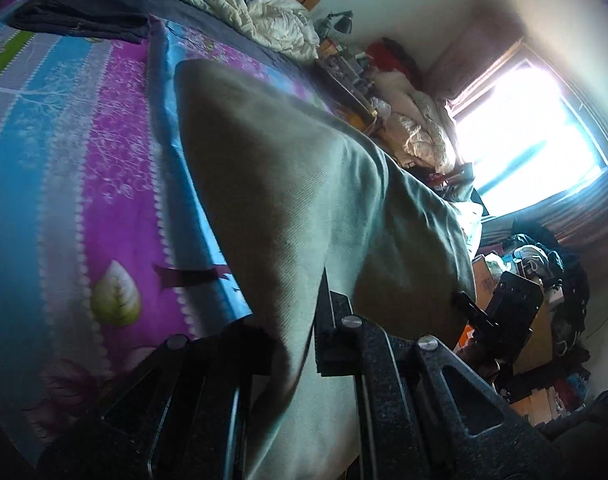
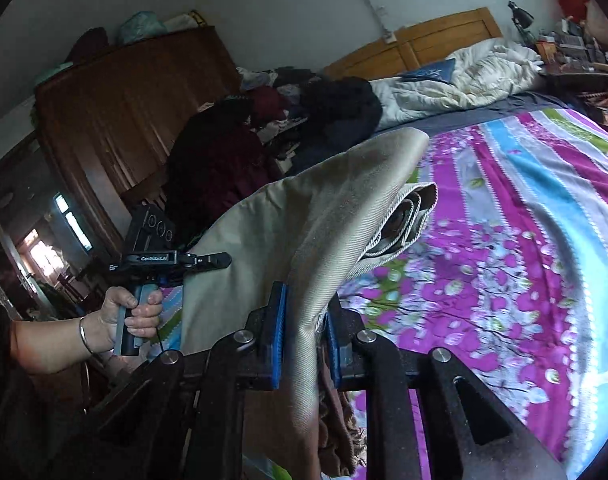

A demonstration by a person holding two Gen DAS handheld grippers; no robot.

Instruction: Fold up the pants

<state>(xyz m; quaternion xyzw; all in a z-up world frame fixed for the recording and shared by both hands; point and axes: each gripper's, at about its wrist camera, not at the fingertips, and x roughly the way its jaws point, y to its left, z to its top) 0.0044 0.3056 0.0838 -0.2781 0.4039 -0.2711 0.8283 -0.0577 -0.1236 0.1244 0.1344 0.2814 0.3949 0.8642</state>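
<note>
Clearly the pants (image 2: 304, 236), a beige twill with fine diagonal ribs, hung lifted above the bed (image 2: 524, 240) with its glossy floral striped sheet. The right tool (image 2: 304, 332) pinched a fold between blue ribbed pads (image 2: 277, 320). The left tool (image 1: 299, 320) was likewise closed on the cloth; seen from the right wrist camera, its black body read "GenRobot.AI".

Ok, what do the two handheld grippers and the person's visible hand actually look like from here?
The right gripper has black speckled linkage arms with silver pivot bolts and blue ribbed pads. The left gripper is black, carries white lettering on its body, and has a grey-blue handle. The person's left hand wears a thin silver bangle at the wrist; no sleeve is visible there.
</note>
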